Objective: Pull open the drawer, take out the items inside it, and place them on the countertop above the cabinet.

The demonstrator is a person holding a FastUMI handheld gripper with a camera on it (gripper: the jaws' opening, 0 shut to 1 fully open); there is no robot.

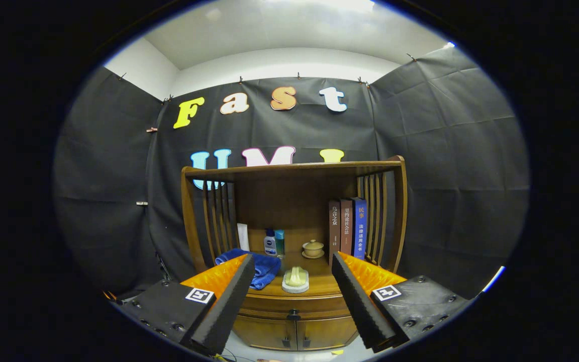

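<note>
A wooden cabinet point(294, 201) with a slatted hutch stands ahead of me. Its drawer point(293, 305) is closed, with a small dark knob point(293, 315) at its middle. On the countertop point(319, 284) above the drawer lie a folded blue towel point(264, 266) and a pale soap on a white dish point(295, 279). My gripper point(293, 259) is open, held back from the cabinet, with nothing between its fingers; the knob shows low between them.
At the back of the countertop stand a blue-and-white bottle point(270, 242), a teal bottle point(280, 242), a small lidded cup point(313, 248), a white box point(243, 236) and three upright books point(348, 227). Two lower cabinet doors point(297, 334) sit under the drawer.
</note>
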